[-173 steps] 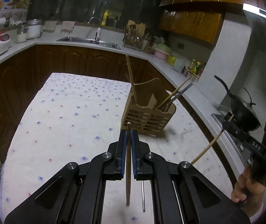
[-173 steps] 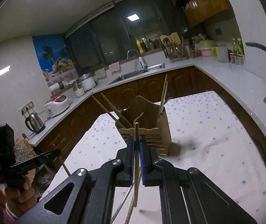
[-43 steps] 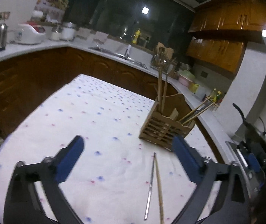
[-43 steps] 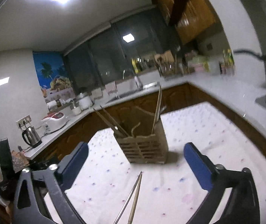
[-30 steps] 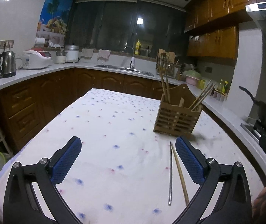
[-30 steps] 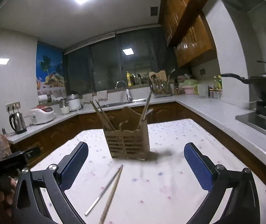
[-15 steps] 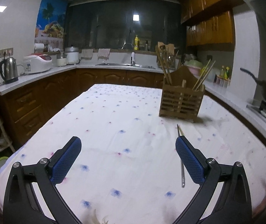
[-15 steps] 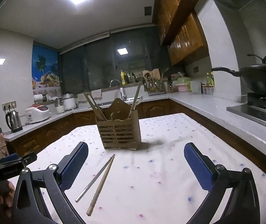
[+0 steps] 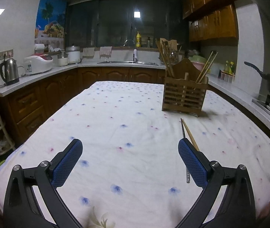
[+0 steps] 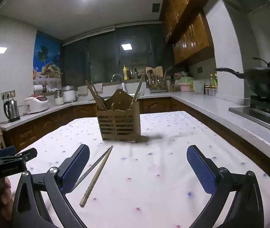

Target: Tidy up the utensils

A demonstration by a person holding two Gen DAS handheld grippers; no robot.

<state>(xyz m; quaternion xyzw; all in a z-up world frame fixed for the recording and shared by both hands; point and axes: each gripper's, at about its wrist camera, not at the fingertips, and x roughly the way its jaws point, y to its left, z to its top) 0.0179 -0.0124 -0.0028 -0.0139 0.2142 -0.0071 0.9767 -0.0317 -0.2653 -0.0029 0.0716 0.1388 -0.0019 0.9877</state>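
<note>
On the table, over a white cloth dotted with small blue and pink flowers, both grippers hang low with nothing in them. The left gripper has its jaws spread wide, blue pads far apart, and only bare cloth lies between them. The right gripper is just as wide open and grasps nothing.

A wooden holder stands upright on the far right part of the cloth. Several chopsticks lean out of it: a bunch at its left end, tilted left, and a pair at its right end, tilted right. In the right wrist view the same holder sits straight ahead, with sticks fanning out of both ends.

Two loose pieces lie on the cloth in front of the holder, side by side and nearly touching at their far tips. One is a wooden chopstick, the other a thin metal chopstick. In the left wrist view the wooden one and the metal one run under the right pad. In the right wrist view they lie just beside the left pad, inside the open jaws, untouched.

Counters, a sink, a kettle and a wok ring the room.
</note>
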